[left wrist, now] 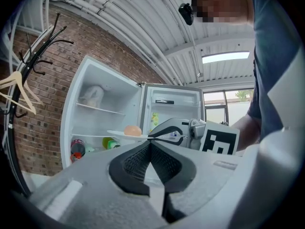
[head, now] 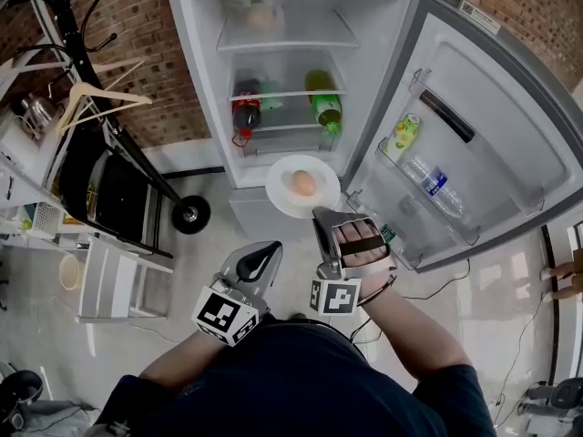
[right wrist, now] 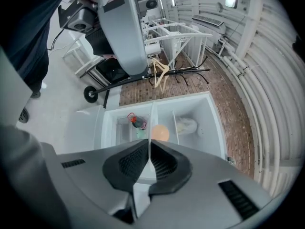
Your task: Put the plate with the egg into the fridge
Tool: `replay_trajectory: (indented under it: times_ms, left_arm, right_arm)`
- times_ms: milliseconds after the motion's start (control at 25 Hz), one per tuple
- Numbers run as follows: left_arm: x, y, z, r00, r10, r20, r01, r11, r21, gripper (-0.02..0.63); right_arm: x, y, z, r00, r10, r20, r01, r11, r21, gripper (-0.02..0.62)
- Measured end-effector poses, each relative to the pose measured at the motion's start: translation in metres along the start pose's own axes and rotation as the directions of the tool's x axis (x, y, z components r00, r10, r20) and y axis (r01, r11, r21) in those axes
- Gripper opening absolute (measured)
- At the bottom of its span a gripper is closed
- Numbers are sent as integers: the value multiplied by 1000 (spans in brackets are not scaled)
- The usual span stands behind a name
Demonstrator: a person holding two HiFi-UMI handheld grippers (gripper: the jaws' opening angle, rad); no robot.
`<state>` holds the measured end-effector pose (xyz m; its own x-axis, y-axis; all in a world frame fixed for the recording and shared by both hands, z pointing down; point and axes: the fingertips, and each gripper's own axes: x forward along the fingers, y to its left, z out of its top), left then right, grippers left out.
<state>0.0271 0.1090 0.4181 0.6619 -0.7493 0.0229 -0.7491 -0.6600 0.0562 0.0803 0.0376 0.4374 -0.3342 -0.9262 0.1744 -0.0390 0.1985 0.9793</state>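
Note:
A white plate (head: 284,198) with a tan egg (head: 303,183) on it hangs level in front of the open fridge (head: 205,80), at the height of the lower shelves. My right gripper (head: 321,215) is shut on the plate's near rim. In the right gripper view the plate (right wrist: 151,123) shows edge-on between the jaws, and the egg (right wrist: 160,132) sits just beyond them. My left gripper (head: 264,255) is lower and to the left, shut, with nothing in it. The left gripper view shows the plate (left wrist: 119,133) and egg (left wrist: 133,130) from the side.
The fridge door (head: 492,135) stands open to the right with a can (head: 402,137) and a water bottle (head: 428,180) in its rack. Inside are a dark bottle (head: 245,112), a green bottle (head: 325,107) and a bagged item (head: 260,15). A coat rack (head: 91,94) and black cart (head: 109,194) stand left.

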Motion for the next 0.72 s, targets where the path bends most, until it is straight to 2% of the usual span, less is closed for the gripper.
replay_trajectory:
  times_ms: [320, 720]
  left_arm:
    - [14, 15, -8, 999, 36, -3, -36, 999, -3, 5]
    - [62, 89, 3, 1000, 1, 13, -1, 1000, 8, 5]
  right_arm:
    - [27, 2, -4, 999, 9, 36, -9, 1000, -5, 21]
    - [111, -9, -9, 1000, 21, 8, -21, 1000, -13, 21]
